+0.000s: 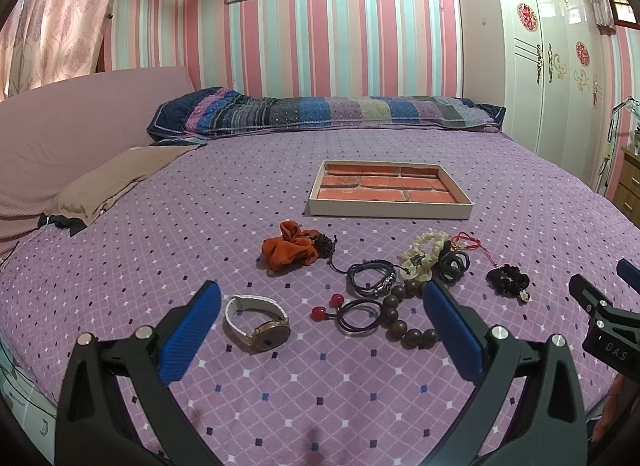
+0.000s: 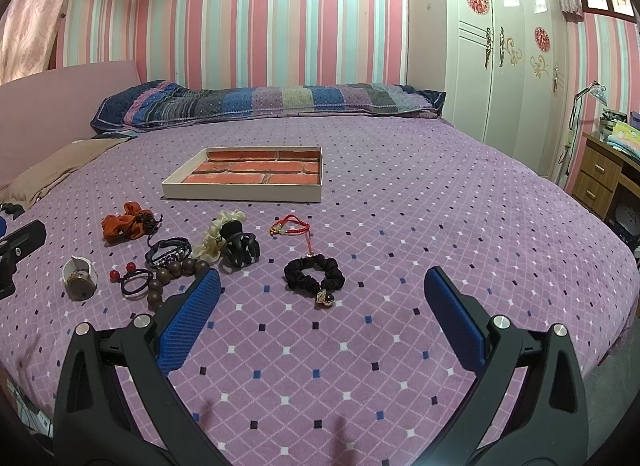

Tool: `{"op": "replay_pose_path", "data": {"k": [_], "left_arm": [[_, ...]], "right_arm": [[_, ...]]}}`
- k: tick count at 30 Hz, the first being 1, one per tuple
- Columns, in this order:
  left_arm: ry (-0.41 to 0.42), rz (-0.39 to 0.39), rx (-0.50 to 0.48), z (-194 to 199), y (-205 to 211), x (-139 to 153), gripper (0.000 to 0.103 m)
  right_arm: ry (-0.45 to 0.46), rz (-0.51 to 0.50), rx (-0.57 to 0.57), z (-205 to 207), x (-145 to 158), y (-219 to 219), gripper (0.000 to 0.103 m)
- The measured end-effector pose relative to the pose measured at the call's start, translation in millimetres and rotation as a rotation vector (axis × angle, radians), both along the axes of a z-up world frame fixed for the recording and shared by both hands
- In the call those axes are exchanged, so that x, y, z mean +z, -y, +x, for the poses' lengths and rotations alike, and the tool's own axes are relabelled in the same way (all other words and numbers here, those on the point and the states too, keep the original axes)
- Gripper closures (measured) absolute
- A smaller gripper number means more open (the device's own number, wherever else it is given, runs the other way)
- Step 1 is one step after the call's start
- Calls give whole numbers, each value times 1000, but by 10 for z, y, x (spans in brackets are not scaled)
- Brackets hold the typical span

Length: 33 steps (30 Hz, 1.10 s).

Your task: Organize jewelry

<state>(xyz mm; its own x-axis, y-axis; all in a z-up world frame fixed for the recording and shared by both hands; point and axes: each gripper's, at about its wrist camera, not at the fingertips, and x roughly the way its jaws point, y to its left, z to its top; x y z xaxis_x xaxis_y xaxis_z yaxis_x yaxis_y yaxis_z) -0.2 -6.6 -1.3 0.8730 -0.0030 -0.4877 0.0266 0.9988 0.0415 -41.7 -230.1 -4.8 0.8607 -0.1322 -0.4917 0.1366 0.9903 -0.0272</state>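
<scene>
Jewelry lies scattered on the purple bedspread (image 1: 200,201). In the left wrist view my left gripper (image 1: 322,298) hangs open above a white-strap watch (image 1: 258,322), a hair tie with red beads (image 1: 348,314) and a wooden bead bracelet (image 1: 404,318). Beyond them lie an orange scrunchie (image 1: 290,250), a dark braided bracelet (image 1: 370,278), a cream scrunchie (image 1: 422,254) and a black scrunchie (image 1: 508,280). A shallow box (image 1: 390,209) with a brick-pattern floor sits farther back. My right gripper (image 2: 322,286) is open just short of the black scrunchie (image 2: 314,276), with a black claw clip (image 2: 240,250) and a red cord bracelet (image 2: 290,225) ahead.
A striped pillow (image 1: 320,111) lies along the head of the bed and a tan cloth (image 1: 116,181) at the left. A white wardrobe (image 2: 500,57) and a wooden desk (image 2: 600,177) stand right of the bed. The bed's edge curves down at the right.
</scene>
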Motion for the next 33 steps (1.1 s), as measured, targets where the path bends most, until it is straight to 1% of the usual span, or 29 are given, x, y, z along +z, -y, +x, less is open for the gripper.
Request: {"op": "replay_pose_path", "data": {"k": [33], "left_arm": [[-20, -10, -7, 12, -49, -45, 4]], "right_arm": [[-16, 4, 1, 59, -50, 24, 4]]}}
